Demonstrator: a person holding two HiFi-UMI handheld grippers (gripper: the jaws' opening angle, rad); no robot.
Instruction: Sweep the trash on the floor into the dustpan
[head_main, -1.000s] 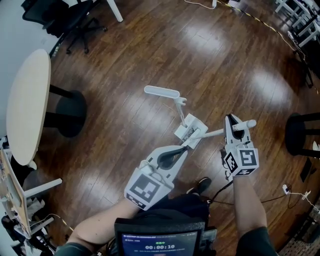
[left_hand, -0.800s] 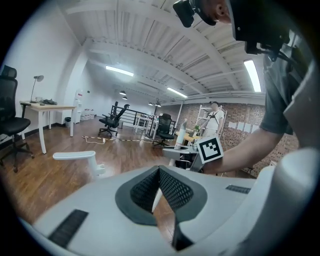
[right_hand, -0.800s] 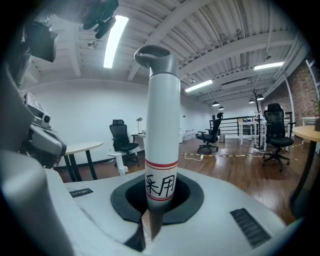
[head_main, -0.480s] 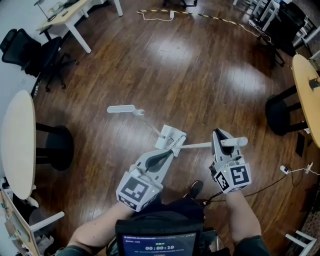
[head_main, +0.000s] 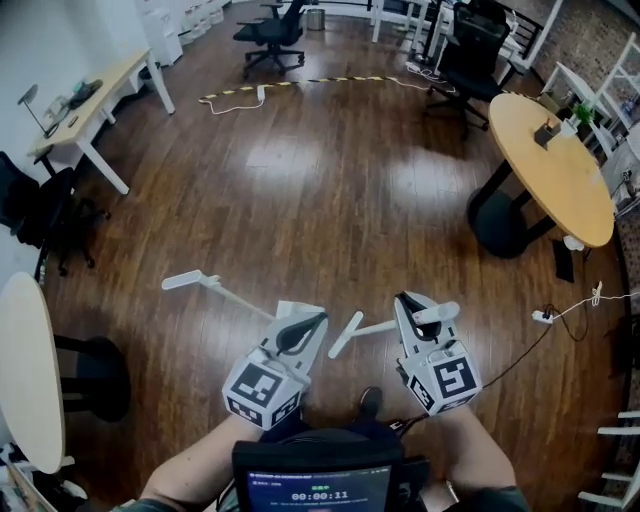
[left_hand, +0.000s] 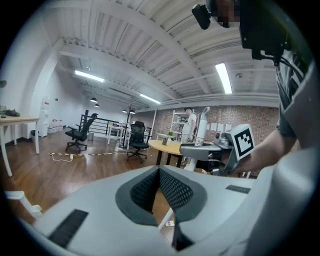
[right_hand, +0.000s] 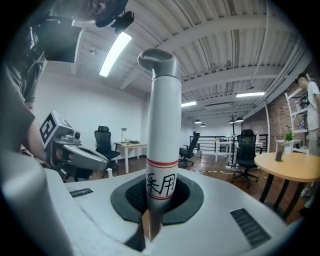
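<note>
My right gripper (head_main: 408, 300) is shut on a white broom handle (head_main: 440, 313) with a red band and printed characters (right_hand: 162, 180). The handle stands upright between the pads in the right gripper view. Its lower end (head_main: 346, 335) slants toward my left gripper (head_main: 305, 322). That gripper is shut on a white dustpan piece (head_main: 291, 309). A thin stem runs left from the piece to a flat white bar (head_main: 186, 281). In the left gripper view the jaws (left_hand: 160, 176) stand almost together, and only a narrow slit shows floor and a white stem. Both tools hang above the dark wooden floor (head_main: 330, 210).
A round wooden table (head_main: 555, 165) stands at the right and another round table (head_main: 25, 370) at the left edge. A desk (head_main: 95, 100) and office chairs (head_main: 272, 32) line the far side. A cable with a power strip (head_main: 545, 316) lies at the right, striped tape (head_main: 300, 88) farther off.
Both grippers have lifted with their tools and sit lower and further left in the head view. The view has swung up across the room. The dustpan piece and broom end have drawn apart.
</note>
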